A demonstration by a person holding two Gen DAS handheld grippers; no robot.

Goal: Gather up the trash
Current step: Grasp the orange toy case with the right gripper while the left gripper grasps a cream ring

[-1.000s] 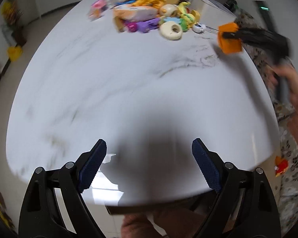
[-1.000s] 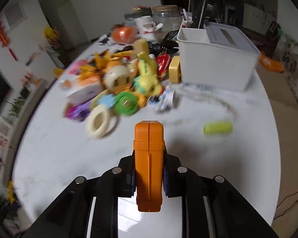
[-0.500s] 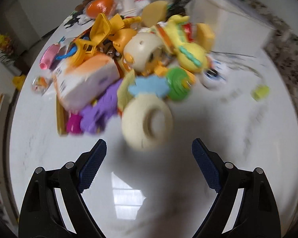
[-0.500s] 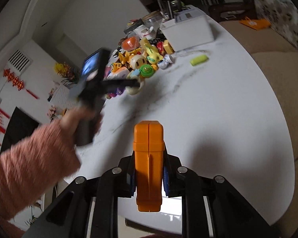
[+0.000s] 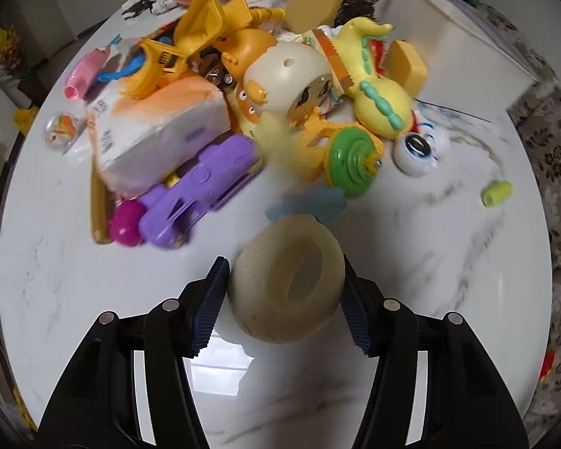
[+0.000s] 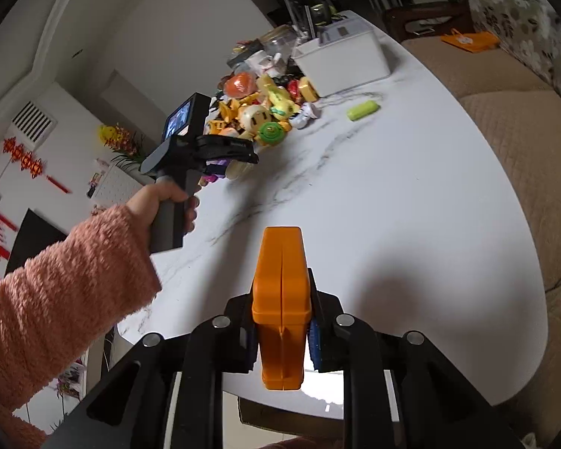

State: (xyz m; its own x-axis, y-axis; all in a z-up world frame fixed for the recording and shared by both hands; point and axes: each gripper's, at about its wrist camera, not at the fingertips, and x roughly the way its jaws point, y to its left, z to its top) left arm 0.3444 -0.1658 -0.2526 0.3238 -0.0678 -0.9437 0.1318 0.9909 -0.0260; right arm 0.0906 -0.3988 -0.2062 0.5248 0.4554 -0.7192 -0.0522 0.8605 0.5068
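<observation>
At the near edge of a toy pile [image 5: 280,86] on the white marble table [image 5: 430,299] lies a cream ring [image 5: 286,280]. My left gripper [image 5: 284,299] points steeply down over it, its jaws closing, and both blue pads touch the ring's sides. From the right wrist view, the left gripper [image 6: 239,155] is held by a hand in a pink fleece sleeve [image 6: 67,280] at the pile's edge. My right gripper [image 6: 280,321] is shut on a flat orange block [image 6: 282,299], held above the table's near part, well back from the pile.
A white bin [image 6: 340,60] stands behind the pile at the table's far end. A small green cylinder [image 5: 497,194] lies alone right of the pile. A purple toy [image 5: 198,194] and a tissue pack [image 5: 157,127] sit left of the ring. A beige sofa [image 6: 523,149] runs along the table's right side.
My left gripper swept from bare table to the pile and closed from wide open onto the cream ring. My right gripper drew back from the pile with the orange block and rolled.
</observation>
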